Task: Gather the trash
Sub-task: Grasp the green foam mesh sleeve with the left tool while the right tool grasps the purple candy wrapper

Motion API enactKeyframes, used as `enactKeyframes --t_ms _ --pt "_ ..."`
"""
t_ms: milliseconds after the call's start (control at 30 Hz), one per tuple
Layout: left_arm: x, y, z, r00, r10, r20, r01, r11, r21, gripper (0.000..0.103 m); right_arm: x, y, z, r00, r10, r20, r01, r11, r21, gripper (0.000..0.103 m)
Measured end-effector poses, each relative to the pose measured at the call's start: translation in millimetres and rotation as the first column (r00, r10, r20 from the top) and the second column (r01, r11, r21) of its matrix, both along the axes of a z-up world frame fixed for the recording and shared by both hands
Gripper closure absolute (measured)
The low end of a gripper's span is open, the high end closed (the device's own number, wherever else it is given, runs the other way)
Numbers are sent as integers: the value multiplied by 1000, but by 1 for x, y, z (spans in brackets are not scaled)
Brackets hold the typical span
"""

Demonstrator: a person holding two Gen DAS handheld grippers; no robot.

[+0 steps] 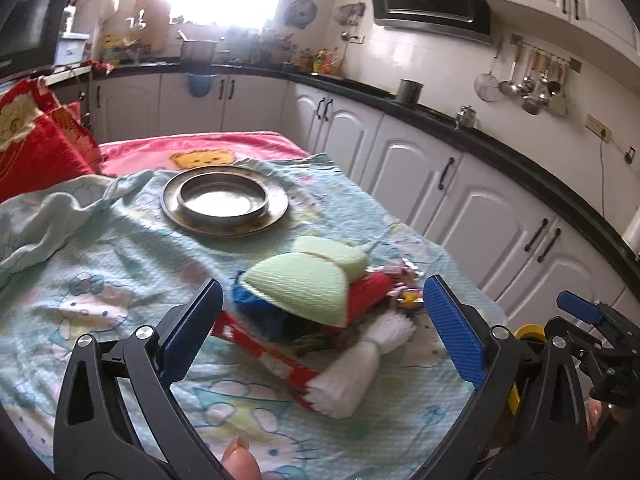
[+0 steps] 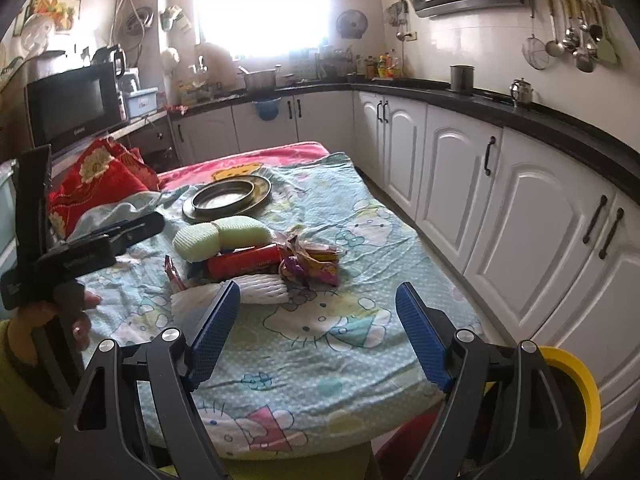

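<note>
A heap of trash lies on the cloth-covered table: pale green foam pieces (image 1: 308, 276) (image 2: 208, 236), a red wrapper (image 1: 272, 352) (image 2: 244, 262), white foam netting (image 1: 360, 364) (image 2: 256, 288) and crumpled purple and yellow snack wrappers (image 1: 404, 292) (image 2: 312, 260). My left gripper (image 1: 324, 328) is open, its blue pads on either side of the heap, holding nothing. My right gripper (image 2: 318, 336) is open and empty over the cloth, just short of the heap. The left gripper also shows in the right wrist view (image 2: 100, 240).
A metal plate with a bowl (image 1: 224, 200) (image 2: 228, 198) sits behind the heap. A red cushion (image 1: 36, 144) lies at the far left. A yellow-rimmed bin (image 2: 576, 392) stands below the table's right corner. White cabinets (image 2: 520, 208) run along the right.
</note>
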State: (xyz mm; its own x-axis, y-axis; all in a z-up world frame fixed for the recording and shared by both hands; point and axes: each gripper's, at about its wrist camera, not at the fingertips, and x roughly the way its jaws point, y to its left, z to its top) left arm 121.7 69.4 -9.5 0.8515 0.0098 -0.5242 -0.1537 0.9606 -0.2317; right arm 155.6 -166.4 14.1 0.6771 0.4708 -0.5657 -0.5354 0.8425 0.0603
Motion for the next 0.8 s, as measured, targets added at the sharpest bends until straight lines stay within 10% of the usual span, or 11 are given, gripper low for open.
enactKeyframes --t_ms 800 --pt "65 24 -33 977 -110 -183 109 994 -14 11 80 62 -58 985 114 -127 -125 989 -83 54"
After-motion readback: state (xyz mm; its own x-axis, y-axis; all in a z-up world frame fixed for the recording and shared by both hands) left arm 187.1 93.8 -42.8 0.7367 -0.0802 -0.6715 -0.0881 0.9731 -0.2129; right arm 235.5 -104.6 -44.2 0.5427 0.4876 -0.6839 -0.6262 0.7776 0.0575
